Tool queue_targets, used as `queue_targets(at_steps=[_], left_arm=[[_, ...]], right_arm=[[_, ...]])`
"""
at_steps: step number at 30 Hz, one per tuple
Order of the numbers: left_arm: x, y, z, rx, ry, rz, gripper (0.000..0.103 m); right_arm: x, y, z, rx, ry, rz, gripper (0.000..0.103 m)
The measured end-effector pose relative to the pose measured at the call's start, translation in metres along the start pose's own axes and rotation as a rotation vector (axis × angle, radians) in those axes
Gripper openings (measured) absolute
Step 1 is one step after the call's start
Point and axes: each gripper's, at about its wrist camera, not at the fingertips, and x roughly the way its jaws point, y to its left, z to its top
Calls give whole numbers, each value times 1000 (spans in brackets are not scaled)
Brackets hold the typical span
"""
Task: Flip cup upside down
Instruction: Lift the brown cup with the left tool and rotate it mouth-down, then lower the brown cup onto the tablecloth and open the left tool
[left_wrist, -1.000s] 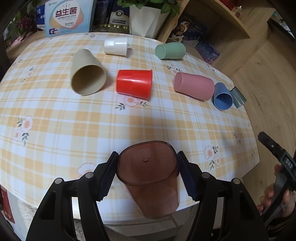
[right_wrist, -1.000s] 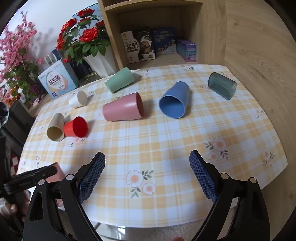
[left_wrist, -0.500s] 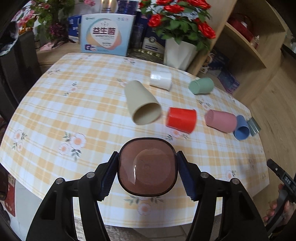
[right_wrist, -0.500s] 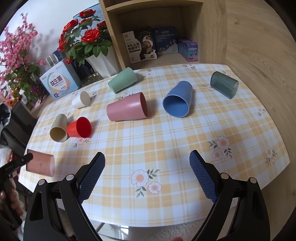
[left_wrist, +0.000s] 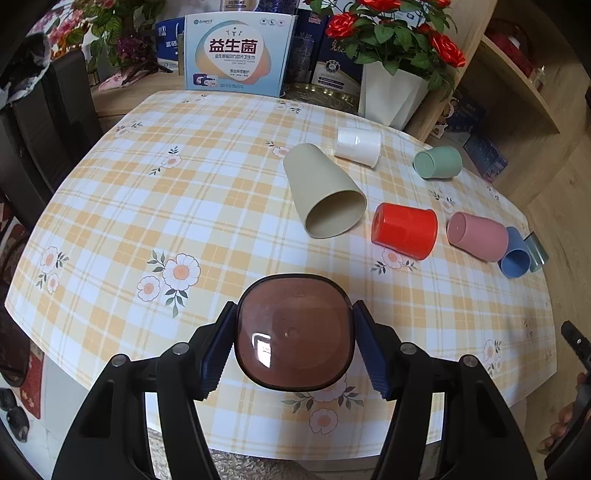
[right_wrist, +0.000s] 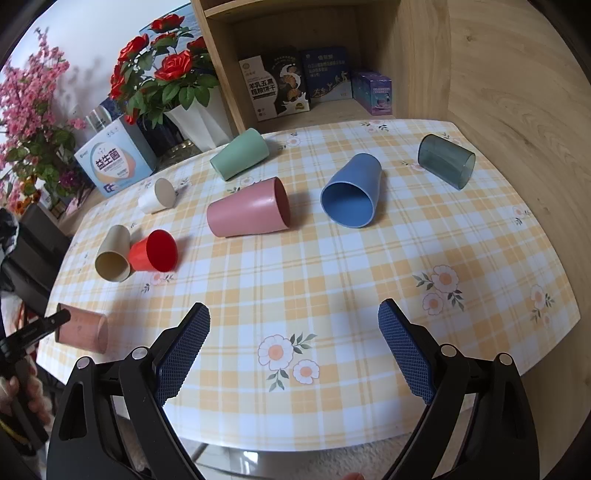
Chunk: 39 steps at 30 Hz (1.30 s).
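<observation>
The checked table is carrying seven cups lying on their sides. My left tongs are gripping the brown cup over the near edge, base facing the camera. My right tongs are hanging wide, holding nothing.

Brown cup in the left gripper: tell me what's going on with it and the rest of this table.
The left gripper is shut on the brown cup, held just over the near edge of the table with its closed base toward the camera. The right gripper hangs open over the table and holds nothing. Seven other cups lie on their sides: beige, white, green, red, pink, blue and grey.
</observation>
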Motion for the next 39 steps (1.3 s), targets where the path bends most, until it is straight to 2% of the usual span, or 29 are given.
queue_targets(at_steps=[8, 11, 23, 24, 26, 27, 28, 33, 39], left_arm=[[4, -21, -4, 76, -11, 53, 61], [5, -25, -4, 77, -4, 40, 60], [9, -36, -3, 109, -8, 78, 61], [10, -35, -3, 104, -1, 69, 62], [9, -34, -1, 80, 13, 30, 72], [6, -34, 0, 75, 5, 20, 82], [0, -36, 1, 76, -13, 18, 86], [-39, -50, 6, 108, -116, 24, 92], [-108, -68, 11, 143, -269, 4, 96]], right_arm=[[2, 1, -2, 0, 11, 8, 90], [2, 0, -2, 3, 10, 6, 90], [0, 0, -2, 3, 3, 8, 90], [-2, 0, -2, 3, 1, 9, 90], [-6, 1, -1, 2, -7, 10, 90], [-9, 2, 0, 2, -12, 10, 90], [-12, 2, -1, 0, -20, 11, 90], [-34, 8, 5, -7, -55, 23, 90], [-80, 24, 12, -39, -151, 59, 90]])
